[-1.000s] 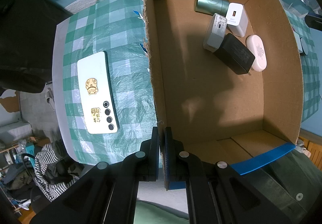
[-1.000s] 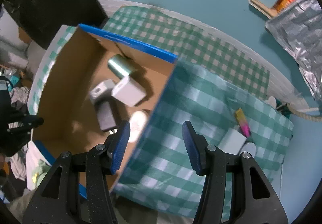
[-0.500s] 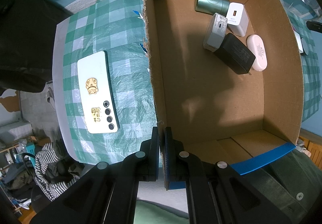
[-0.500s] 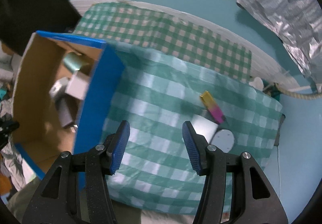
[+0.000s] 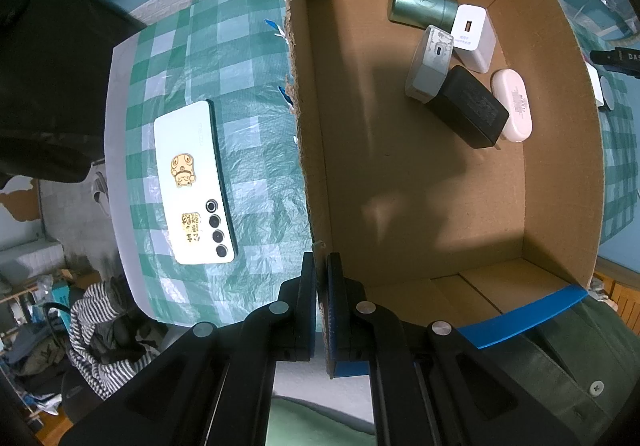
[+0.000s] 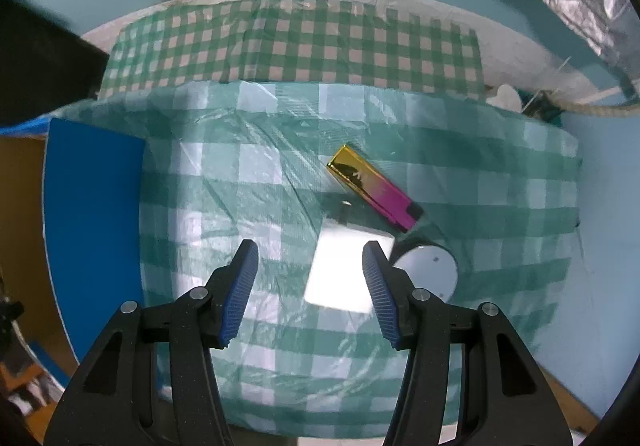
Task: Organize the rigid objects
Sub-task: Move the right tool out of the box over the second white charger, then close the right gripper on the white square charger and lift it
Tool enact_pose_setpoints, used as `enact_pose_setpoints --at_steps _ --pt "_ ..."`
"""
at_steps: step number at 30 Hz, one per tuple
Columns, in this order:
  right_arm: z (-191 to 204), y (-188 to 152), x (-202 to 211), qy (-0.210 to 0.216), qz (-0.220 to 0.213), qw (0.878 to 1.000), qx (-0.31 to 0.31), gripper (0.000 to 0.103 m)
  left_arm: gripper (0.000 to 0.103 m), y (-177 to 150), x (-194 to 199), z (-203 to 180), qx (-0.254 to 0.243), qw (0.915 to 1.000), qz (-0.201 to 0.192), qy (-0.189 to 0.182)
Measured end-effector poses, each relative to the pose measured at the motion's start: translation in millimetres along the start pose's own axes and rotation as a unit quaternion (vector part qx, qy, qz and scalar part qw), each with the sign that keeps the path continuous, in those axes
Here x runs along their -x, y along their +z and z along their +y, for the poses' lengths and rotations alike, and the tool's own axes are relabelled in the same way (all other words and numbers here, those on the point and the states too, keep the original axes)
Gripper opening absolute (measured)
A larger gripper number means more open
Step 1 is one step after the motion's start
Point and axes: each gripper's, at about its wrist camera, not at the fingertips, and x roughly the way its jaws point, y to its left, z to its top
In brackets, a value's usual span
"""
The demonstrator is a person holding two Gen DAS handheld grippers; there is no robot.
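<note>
The left gripper (image 5: 321,274) points down with its jaws pressed together on the near wall of the box (image 5: 308,149), one pad outside the cardboard and one inside. The box sits on a desk covered by a green checked cloth (image 5: 256,93), its rim edged in blue tape.

Inside, toward the far right corner, lie five things packed close: a green cylinder (image 5: 422,4) on its side against the far wall, a white charger (image 5: 474,37) touching it, a grey block (image 5: 430,63) leaning against both, a black adapter (image 5: 468,105) just in front, and a pale pink case (image 5: 513,105) touching the adapter's right side. The rest of the box floor is bare (a soft shadow falls across the middle).

Left of the box, on the cloth, a white phone (image 5: 192,181) lies face down with two gold stickers and a row of lenses showing.

The right gripper (image 6: 310,278) hangs over the cloth to the right of the box, its jaws spread and pinching nothing. Below the gap lies a white cube (image 6: 344,274), nearer the right jaw and somewhat blurred. A round white disc (image 6: 430,270) lies just beside it, and a gold-to-pink lighter (image 6: 374,187) lies tilted just beyond both. Whether the jaws reach the cube's level I cannot tell.
</note>
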Motion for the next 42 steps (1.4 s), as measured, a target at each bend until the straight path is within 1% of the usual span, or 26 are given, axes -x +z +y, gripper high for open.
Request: enact_pose_setpoints --at_steps 3,8,9,10,13,21,26,32,36,42 --pt "-4 3 -8 -0.012 0.003 1.0 0.0 0.054 0.005 0 0 1 0.002 1.0 0.001 0.0" --pt "-9 4 -20 -0.019 0.013 1.0 -0.004 0.054 0.005 -1 0 2 0.005 1.0 0.001 0.0" --pt "-10 5 -24 -0.019 0.016 1.0 -0.004 0.056 0.005 0 0 2 0.006 1.0 0.001 0.0" --pt "-9 4 -23 -0.018 0.012 1.0 -0.003 0.059 0.005 0 -1 2 0.006 1.0 0.001 0.0" --pt "-6 5 -24 -0.02 0.011 1.0 0.005 0.064 0.005 0 -1 2 0.007 1.0 0.002 -0.001" --pt "-6 14 -27 -0.021 -0.008 1.0 0.01 0.064 0.005 1 -1 2 0.008 1.0 0.002 -0.002" --pt "-6 13 -37 -0.038 0.016 0.999 0.013 0.064 0.005 1 -1 2 0.007 1.0 0.002 -0.001" --pt "2 5 -38 0.001 0.027 1.0 0.005 0.064 0.005 0 -2 2 0.006 1.0 0.002 -0.001" --pt "11 -1 -42 0.005 0.037 0.999 0.013 0.064 0.005 0 -2 3 0.006 1.0 0.002 -0.001" --pt "24 -11 -45 0.025 0.05 0.998 0.013 0.064 0.005 0 -2 3 0.006 1.0 0.002 0.0"
